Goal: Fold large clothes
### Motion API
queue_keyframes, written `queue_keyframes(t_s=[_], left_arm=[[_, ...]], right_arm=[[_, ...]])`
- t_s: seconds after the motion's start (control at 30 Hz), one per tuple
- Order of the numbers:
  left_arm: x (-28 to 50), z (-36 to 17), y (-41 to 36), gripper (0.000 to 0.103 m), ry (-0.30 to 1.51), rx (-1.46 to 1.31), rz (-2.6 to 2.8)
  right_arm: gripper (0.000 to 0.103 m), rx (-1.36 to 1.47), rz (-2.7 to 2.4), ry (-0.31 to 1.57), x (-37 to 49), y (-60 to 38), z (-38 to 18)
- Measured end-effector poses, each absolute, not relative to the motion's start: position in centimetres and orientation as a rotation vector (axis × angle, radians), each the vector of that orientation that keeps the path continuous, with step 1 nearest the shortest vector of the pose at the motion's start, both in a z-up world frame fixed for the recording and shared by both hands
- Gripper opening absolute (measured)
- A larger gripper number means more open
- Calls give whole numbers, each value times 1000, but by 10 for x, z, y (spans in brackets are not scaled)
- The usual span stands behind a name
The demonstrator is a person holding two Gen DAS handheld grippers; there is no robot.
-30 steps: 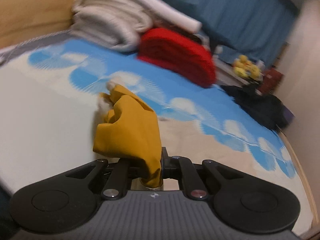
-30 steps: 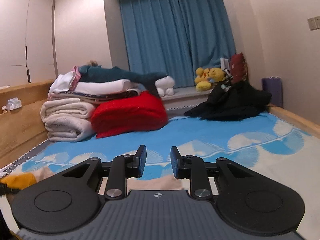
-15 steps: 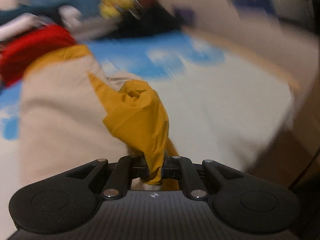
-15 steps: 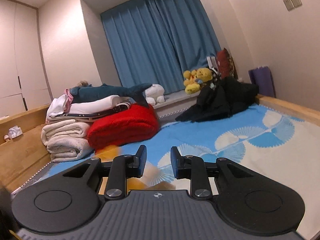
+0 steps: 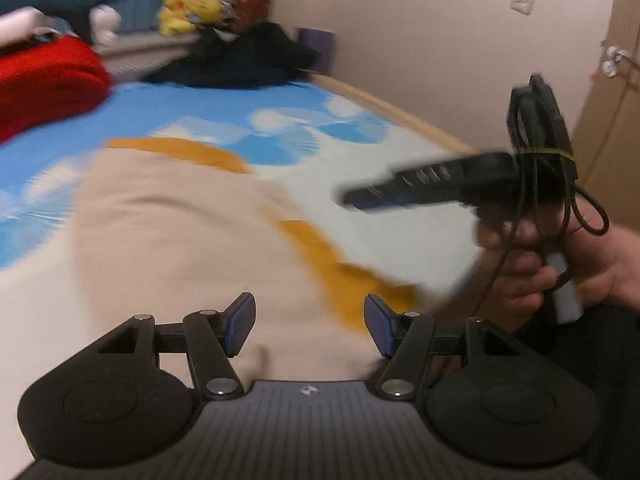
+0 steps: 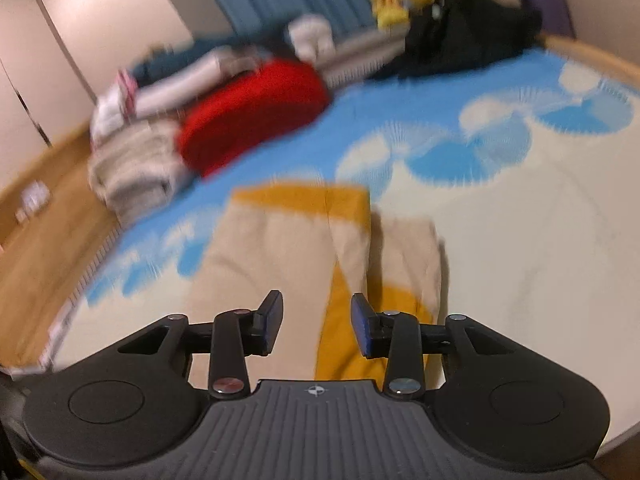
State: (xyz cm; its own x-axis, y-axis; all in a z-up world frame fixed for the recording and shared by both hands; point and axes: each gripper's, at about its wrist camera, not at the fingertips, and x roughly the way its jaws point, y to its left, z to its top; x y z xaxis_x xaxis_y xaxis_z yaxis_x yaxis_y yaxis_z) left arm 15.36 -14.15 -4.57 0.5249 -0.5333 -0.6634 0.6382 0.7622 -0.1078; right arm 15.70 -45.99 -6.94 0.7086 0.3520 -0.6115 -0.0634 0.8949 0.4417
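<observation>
A beige garment (image 5: 180, 240) with mustard-yellow trim (image 5: 320, 264) lies spread on the bed, also seen as the beige garment (image 6: 280, 256) in the right wrist view. My left gripper (image 5: 310, 326) hovers just above its near edge, jaws opening wide, nothing between them. My right gripper (image 6: 316, 322) is over the yellow strip (image 6: 340, 320), jaws opening, nothing pinched. In the left wrist view the right gripper (image 5: 352, 200) is held in a person's hand (image 5: 560, 268), off to the right and above the cloth.
The bed has a blue-and-white patterned cover (image 5: 248, 120). A red folded blanket (image 6: 256, 116) and stacked white linens (image 6: 136, 160) lie at the far left. A black clothes pile (image 5: 240, 60) and yellow plush toys (image 5: 188, 12) sit by the blue curtain. A wooden bed edge (image 5: 400, 112) runs along the right.
My left gripper swung across the bed with the yellow cloth, then let it go and opened wide. The garment now lies flat. My right gripper dipped toward the cloth and opened a little.
</observation>
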Motion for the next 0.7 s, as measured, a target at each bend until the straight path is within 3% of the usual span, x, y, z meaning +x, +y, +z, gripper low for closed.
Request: queue_keyframes(t_s=[0.1, 0.27, 0.33, 0.4, 0.43, 0.7], left_arm=[[165, -56, -101, 66, 739, 216, -607], [194, -80, -52, 66, 804, 72, -460], [207, -78, -44, 75, 817, -33, -462], [221, -80, -41, 79, 849, -74, -458], [226, -83, -42, 79, 875, -88, -458], [237, -96, -45, 79, 953, -143, -468]], right_arm=[[39, 336, 182, 885, 171, -441, -92], [39, 258, 149, 1029, 177, -422, -119], [39, 193, 139, 1033, 174, -412, -121], [23, 172, 138, 1027, 171, -410, -120], [1, 168, 143, 1023, 169, -410, -117], [0, 272, 74, 816, 135, -444, -79]])
